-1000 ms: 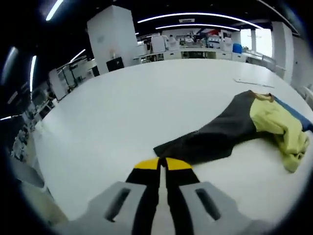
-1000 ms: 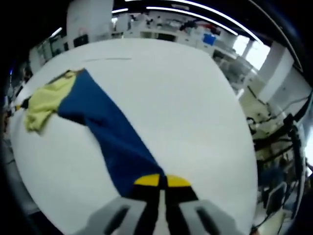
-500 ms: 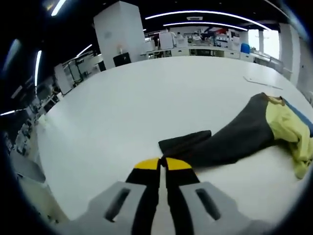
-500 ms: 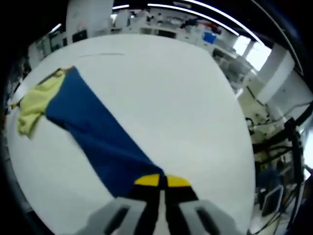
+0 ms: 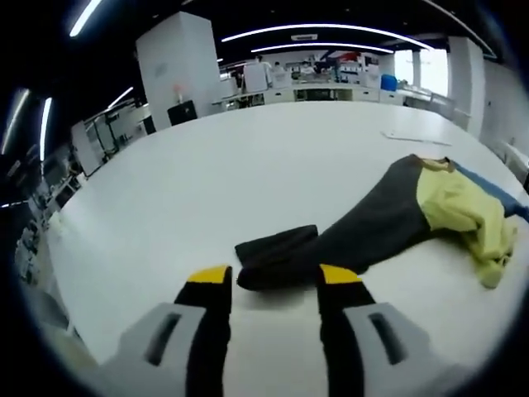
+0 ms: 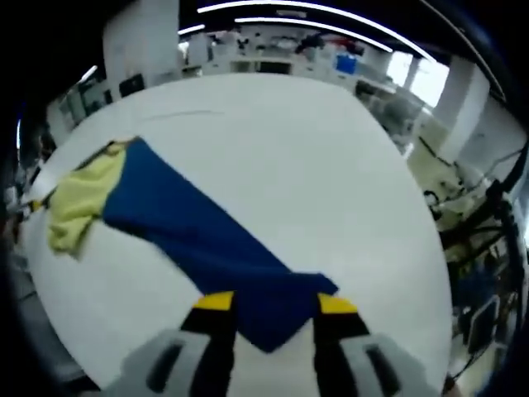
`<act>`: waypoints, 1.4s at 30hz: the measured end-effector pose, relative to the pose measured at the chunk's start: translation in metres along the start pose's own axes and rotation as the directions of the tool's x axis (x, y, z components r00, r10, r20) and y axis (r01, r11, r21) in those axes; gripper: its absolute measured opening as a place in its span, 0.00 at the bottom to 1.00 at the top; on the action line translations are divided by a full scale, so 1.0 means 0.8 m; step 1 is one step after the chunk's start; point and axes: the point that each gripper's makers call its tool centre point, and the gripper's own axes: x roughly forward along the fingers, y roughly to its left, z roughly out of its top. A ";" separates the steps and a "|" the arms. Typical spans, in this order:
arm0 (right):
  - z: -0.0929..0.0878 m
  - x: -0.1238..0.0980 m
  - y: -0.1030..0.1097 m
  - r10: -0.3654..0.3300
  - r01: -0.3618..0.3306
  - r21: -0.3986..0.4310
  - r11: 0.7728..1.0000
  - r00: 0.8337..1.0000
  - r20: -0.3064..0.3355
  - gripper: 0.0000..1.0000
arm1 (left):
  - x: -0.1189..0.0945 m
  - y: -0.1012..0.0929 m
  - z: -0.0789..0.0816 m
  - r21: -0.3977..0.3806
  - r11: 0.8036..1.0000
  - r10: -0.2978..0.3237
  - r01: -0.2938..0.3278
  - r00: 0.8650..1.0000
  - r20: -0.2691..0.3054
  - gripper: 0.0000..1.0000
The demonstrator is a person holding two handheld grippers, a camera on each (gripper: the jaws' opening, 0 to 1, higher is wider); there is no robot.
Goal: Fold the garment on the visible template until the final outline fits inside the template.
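A garment lies on the white table (image 5: 215, 182). It has a dark grey sleeve (image 5: 331, 240), a yellow-green body (image 5: 463, 211) and a blue sleeve (image 6: 215, 248). The grey sleeve's cuff end (image 5: 277, 248) is folded back on itself and lies just beyond my left gripper (image 5: 271, 285), which is open with nothing between its fingers. My right gripper (image 6: 277, 303) is open too, and the blue sleeve's end lies on the table between and just ahead of its fingertips. In the right gripper view the yellow-green body (image 6: 78, 203) is bunched at the far left.
A thin pale strip (image 5: 417, 138) lies on the table beyond the garment. The table's edge (image 6: 430, 273) falls off at the right of the right gripper view. White pillars, benches and equipment (image 5: 178, 70) stand past the table.
Both grippers were shut on the sleeve ends and have opened, letting them go. The grey cuff now lies folded back on the table, and the blue sleeve end has dropped flat.
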 end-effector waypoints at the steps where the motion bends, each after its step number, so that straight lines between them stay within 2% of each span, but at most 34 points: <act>1: 0.000 -0.001 0.006 0.009 -0.009 -0.001 1.000 1.000 0.002 0.32 | 0.004 0.002 -0.001 0.008 1.000 -0.006 0.006 1.000 0.000 0.44; 6: -0.004 -0.004 0.037 0.056 -0.056 -0.023 0.998 0.998 0.007 0.31 | -0.008 -0.031 0.008 0.036 0.995 -0.093 0.091 0.995 0.030 0.56; 8: -0.002 -0.001 0.042 0.068 -0.068 -0.030 0.997 0.998 0.012 0.30 | -0.005 -0.035 0.012 0.051 0.992 -0.120 0.117 0.992 0.045 0.60; 10: -0.003 0.001 0.049 0.077 -0.077 -0.038 0.996 0.997 0.007 0.29 | -0.016 -0.050 0.014 0.067 0.987 -0.152 0.149 0.987 0.053 0.63; 12: -0.007 0.005 0.052 0.087 -0.087 -0.032 0.996 0.996 0.003 0.28 | -0.034 -0.072 0.017 0.072 0.980 -0.190 0.186 0.980 0.059 0.66; 16: -0.009 0.012 0.056 0.101 -0.101 -0.037 0.994 0.995 0.011 0.24 | -0.038 -0.093 0.015 0.109 0.960 -0.268 0.260 0.961 0.067 0.71; 17: -0.009 0.015 0.056 0.108 -0.107 -0.045 0.993 0.994 0.015 0.23 | -0.042 -0.096 0.014 0.104 0.961 -0.265 0.257 0.962 0.066 0.71; 20: -0.010 0.018 0.055 0.110 -0.109 -0.054 0.993 0.994 0.012 0.19 | -0.050 -0.113 0.012 0.124 0.942 -0.320 0.311 0.946 0.057 0.73; 24: -0.014 0.023 0.055 0.109 -0.109 -0.063 0.992 0.994 0.004 0.17 | -0.059 -0.130 0.014 0.144 0.925 -0.364 0.353 0.930 0.059 0.74; 28: -0.020 0.028 0.056 0.105 -0.106 -0.084 0.991 0.994 -0.020 0.13 | -0.066 -0.141 0.016 0.162 0.908 -0.400 0.387 0.915 0.055 0.75; 29: -0.017 0.028 0.053 0.092 -0.091 -0.096 0.991 0.996 -0.004 0.11 | -0.067 -0.143 0.016 0.165 0.906 -0.403 0.390 0.913 0.054 0.74; 35: -0.018 0.025 0.046 0.069 -0.068 -0.101 0.993 0.998 0.001 0.00 | -0.075 -0.153 0.019 0.184 0.890 -0.434 0.418 0.899 0.058 0.74; 42: -0.026 0.018 0.045 0.083 -0.086 -0.137 0.987 0.996 -0.028 0.00 | -0.072 -0.150 0.017 0.202 0.878 -0.451 0.434 0.891 0.049 0.74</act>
